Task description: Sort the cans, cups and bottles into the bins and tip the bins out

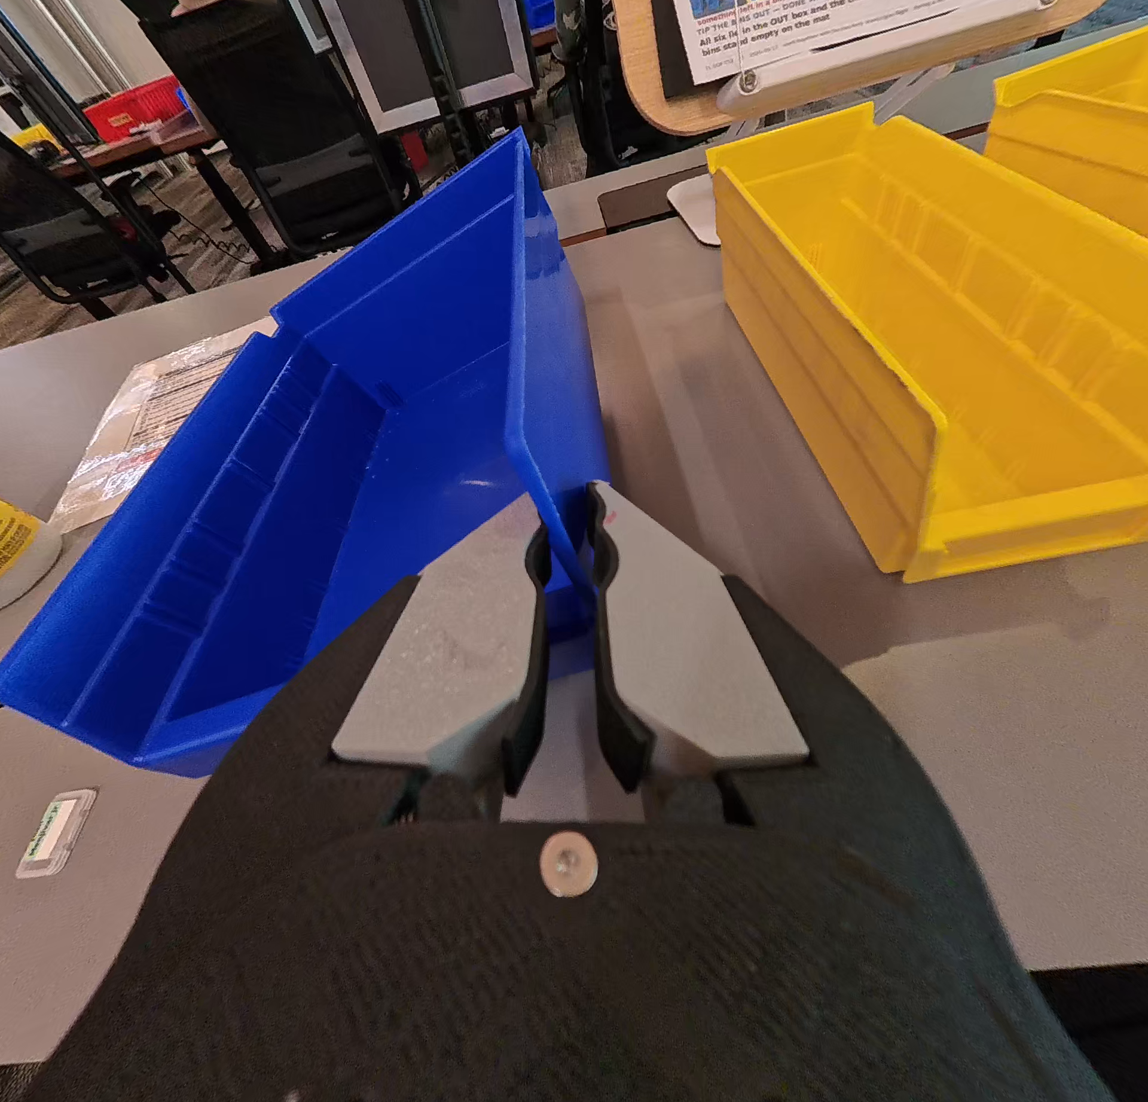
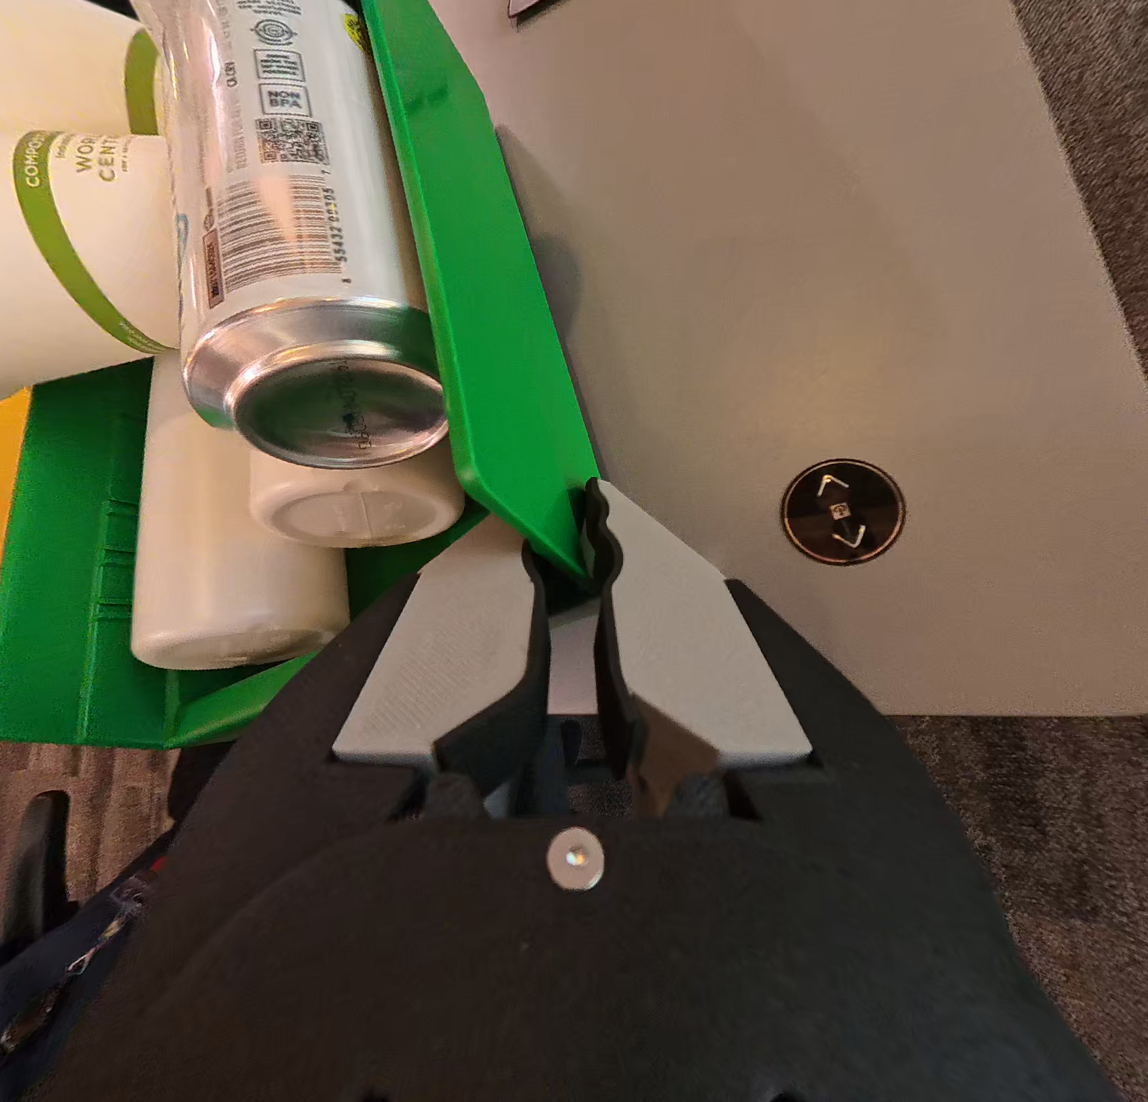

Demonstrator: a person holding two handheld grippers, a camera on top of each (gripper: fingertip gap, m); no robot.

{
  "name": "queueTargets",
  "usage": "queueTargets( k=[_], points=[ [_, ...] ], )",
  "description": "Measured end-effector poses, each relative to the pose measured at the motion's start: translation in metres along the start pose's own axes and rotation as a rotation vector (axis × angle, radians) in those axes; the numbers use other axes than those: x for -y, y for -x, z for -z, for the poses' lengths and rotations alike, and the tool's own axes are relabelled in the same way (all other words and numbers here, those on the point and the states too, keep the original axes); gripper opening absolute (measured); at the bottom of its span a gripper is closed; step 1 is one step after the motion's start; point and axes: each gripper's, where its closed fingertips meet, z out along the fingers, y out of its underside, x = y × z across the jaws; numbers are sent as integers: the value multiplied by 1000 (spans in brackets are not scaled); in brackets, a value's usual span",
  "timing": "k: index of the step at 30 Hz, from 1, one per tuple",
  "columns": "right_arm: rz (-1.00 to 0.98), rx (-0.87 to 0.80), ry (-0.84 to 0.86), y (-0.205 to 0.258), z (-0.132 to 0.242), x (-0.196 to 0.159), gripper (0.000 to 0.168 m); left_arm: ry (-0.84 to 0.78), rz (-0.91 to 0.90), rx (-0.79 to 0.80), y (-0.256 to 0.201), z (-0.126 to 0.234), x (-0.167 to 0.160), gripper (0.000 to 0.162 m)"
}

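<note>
Left hand-held gripper (image 1: 568,535) pinching empty blue bin (image 1: 348,513) wall; right hand-held gripper (image 2: 568,532) clamped on loaded green bin (image 2: 491,302) rim. Thin-edge grip w/ heavy can (image 2: 292,252), bottles (image 2: 223,550): could slip, dump early.

A blue bin (image 1: 397,451), yellow bins (image 1: 919,351), a green bin (image 2: 491,302) and white cups (image 2: 81,246) (green-banded).

The flat grey desk (image 1: 714,389) carries an empty yellow plastic bin (image 1: 932,351) right of the hand-held gripper (image 1: 568,532), a crinkled clear plastic bag (image 1: 133,426) far left.
</note>
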Motion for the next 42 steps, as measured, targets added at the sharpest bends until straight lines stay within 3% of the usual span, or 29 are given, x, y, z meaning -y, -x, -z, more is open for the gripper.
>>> queueTargets(
  k=[19, 31, 42],
  points=[
    [-87, 128, -34, 23, 16, 28, 6, -5, -13, 10, 2, 3, 2, 6],
    [4, 139, -40, 90, 24, 81, 6, -59, -55, 46, 14, 21, 8, 6],
    [-131, 267, -74, 90, -7, 64, 4, -40, -43, 61, 26, 27, -8, 6]
  ],
)
